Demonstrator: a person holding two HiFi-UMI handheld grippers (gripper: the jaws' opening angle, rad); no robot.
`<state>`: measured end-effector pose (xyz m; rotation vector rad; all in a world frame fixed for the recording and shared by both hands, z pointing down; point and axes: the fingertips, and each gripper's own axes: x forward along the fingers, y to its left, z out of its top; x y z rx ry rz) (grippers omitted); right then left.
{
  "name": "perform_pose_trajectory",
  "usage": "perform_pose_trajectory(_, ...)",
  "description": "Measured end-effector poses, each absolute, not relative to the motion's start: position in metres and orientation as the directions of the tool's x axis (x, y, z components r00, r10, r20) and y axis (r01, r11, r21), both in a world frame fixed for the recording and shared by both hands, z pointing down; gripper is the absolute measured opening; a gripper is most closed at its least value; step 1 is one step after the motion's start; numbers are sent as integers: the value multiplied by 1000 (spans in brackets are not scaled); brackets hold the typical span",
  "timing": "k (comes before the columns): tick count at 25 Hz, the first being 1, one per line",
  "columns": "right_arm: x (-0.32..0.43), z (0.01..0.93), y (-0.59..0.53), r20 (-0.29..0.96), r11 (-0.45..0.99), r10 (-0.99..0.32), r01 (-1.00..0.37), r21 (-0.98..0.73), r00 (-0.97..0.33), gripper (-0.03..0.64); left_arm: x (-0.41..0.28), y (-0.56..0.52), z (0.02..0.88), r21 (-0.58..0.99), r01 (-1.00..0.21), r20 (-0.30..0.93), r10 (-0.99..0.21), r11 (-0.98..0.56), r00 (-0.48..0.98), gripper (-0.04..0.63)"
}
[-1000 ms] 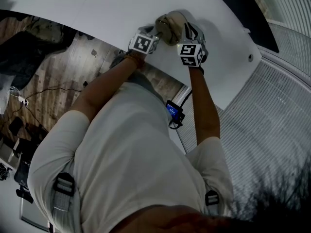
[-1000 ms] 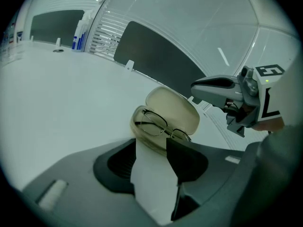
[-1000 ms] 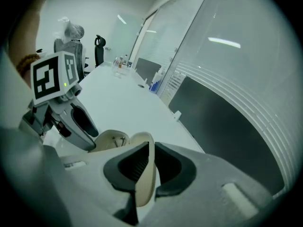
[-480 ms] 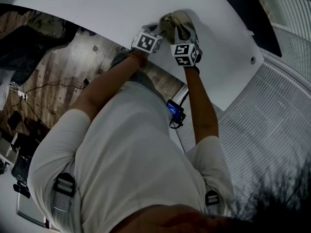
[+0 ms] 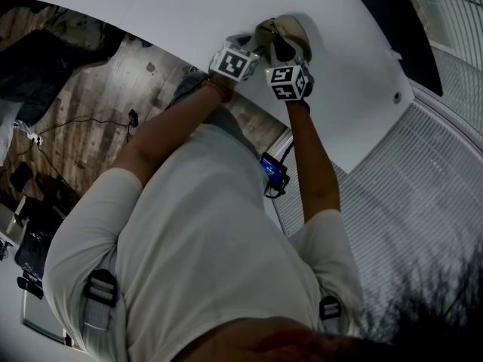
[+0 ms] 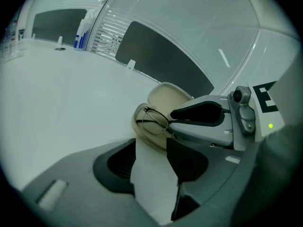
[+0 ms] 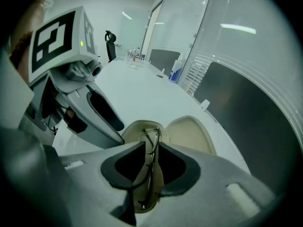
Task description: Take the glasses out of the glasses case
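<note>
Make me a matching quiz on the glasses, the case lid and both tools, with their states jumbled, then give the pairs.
1. case lid
2. glasses
3. left tool
4. right tool

A. jaws apart, empty
B. lying in the case
C. jaws apart astride the glasses
D. swung open

Pairs: 1-D, 2-B, 3-A, 4-C.
The right tool's jaws have just been opening, with the glasses between them.

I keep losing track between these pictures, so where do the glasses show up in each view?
Head view: only the open case, top centre; its contents are too small to make out.
Left gripper view: glasses near the centre, lying in the case.
Right gripper view: low centre, in the case.
Shared landmark: the case's raised beige lid.
</note>
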<state>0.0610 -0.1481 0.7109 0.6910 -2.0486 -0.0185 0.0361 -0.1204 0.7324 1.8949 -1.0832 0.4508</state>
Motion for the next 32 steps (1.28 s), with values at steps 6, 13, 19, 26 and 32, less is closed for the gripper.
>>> perform_pose_trajectory(6,65,728,-144,817,854,-442,-453,257,-370,110,39,-121,731,522,-821,654,-509,-231,560,213)
perform_pose_trajectory(13,65,734,-147,819,853,-437,-460,247,-371,115,37,-123,729,520,-823,651,-517,-229,555,213)
perform_pose_trajectory(19,66,734,-147,823,856,-413,-474,206,-389,112,36,-123,727,515,-824,654,-514,-234,555,215)
perform_pose_trajectory(26,63,728,-143,825,874,-399,-437,211,-401,61,37,-123,729,515,-824,659,-506,-236,557,215)
perform_pose_trajectory(32,59,717,-137,814,882,-396,-421,210,-425,18,42,-123,734,532,-813,644,-510,-239,571,213)
